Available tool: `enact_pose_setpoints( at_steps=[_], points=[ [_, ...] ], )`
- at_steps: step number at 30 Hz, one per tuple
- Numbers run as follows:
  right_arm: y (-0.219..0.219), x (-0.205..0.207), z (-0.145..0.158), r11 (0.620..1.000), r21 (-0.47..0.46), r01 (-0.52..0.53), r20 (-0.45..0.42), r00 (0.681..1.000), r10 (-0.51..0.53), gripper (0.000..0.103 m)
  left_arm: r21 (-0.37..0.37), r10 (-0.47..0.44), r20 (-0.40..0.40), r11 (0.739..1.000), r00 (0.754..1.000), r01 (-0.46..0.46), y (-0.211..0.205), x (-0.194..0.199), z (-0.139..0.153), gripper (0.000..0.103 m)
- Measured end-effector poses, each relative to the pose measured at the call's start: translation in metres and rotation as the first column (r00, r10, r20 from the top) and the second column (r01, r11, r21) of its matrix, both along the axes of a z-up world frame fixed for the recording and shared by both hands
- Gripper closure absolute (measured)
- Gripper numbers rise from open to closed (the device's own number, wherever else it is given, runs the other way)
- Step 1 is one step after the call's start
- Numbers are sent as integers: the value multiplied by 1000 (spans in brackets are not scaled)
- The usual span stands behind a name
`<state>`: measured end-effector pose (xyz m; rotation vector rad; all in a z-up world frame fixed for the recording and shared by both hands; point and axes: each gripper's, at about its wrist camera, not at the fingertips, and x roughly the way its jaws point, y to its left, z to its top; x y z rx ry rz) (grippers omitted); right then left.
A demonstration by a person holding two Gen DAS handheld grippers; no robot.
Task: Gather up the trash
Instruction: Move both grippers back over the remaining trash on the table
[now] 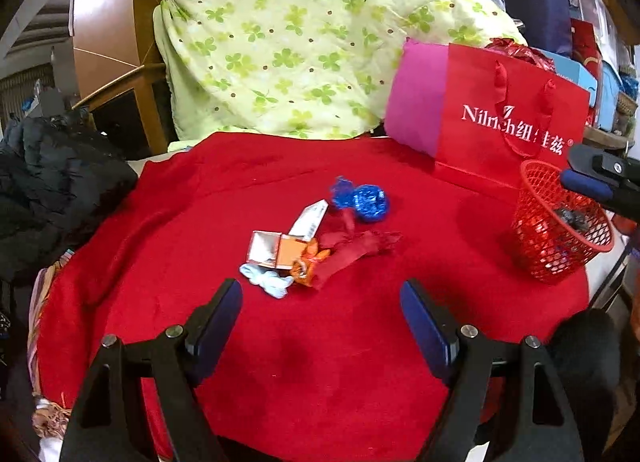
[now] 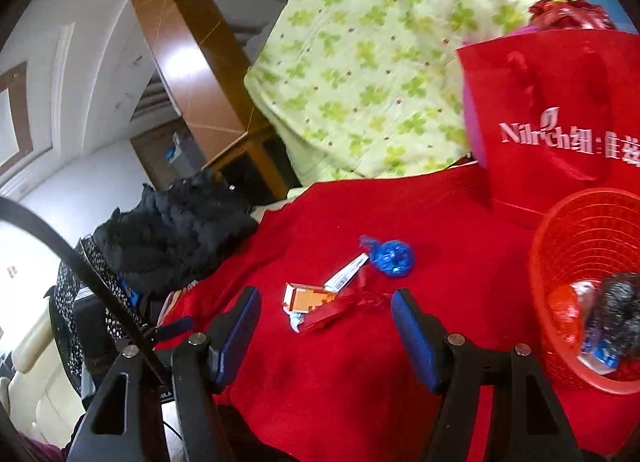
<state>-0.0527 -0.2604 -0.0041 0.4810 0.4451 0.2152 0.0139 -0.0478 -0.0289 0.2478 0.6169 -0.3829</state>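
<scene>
Left gripper (image 1: 321,302) sits nearest, black arms w/ dark blue pads spread apart, nothing between them, hovering over the red cloth (image 1: 320,362), a soft, felt-like cover w/ shallow folds. Right gripper (image 2: 326,312) likewise released, blue ribbed pads wide, empty. Just past the fingers, mid-cloth, lies the trash: a loose heap of wrappers (image 1: 304,250) – pale blue twisted one (image 1: 266,280) closest, silver-and-orange foil carton piece (image 1: 272,250), crumpled orange wrapper, flat white strip w/ print (image 1: 310,218), long dark-red crinkled wrapper (image 1: 352,248) that nearly blends w/ the cloth. A bit further, a shiny blue foil ball w/ twisted tail (image 1: 366,200), touching or just beside the heap. To the right stands a red plastic mesh basket (image 1: 560,238), round, tapered; left view shows only a dark lump in it, right wrist view looks into it and shows a black fuzzy clump, red foil and a white-blue packet (image 2: 596,354). Behind it a glossy red paper bag (image 1: 512,130) w/ white lettering, rope handles, pink side. Far back: clover-print green fabric (image 1: 304,42); black puffy jacket (image 1: 52,182) at left.
</scene>
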Motion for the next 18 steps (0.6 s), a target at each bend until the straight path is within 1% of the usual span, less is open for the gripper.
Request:
enact_pose_setpoints(
  at_steps=[3,7,10,13,15,18],
  points=[
    [12,20,-9,1000,-2,-27,-32,999,27,32,-7,6,-13,1000,1000,-6,10,5,-5,21],
    [27,53,-33,997,7,-73,-110,991,74,32,-21,53,-69,998,996,-55,31,26,-27,21],
    [36,84,-58,995,30,-99,-175,979,103,32,-32,108,-134,993,985,-113,53,45,-47,21],
    [39,111,-80,995,39,-89,-227,969,96,32,-38,143,-171,988,975,-151,70,58,-58,21],
    [41,129,-89,997,9,-79,-245,966,79,32,-50,145,-181,986,973,-156,76,65,-60,21],
    [43,160,-98,995,-55,-87,-261,963,70,32,-73,119,-178,988,977,-134,81,83,-59,21]
  ],
)
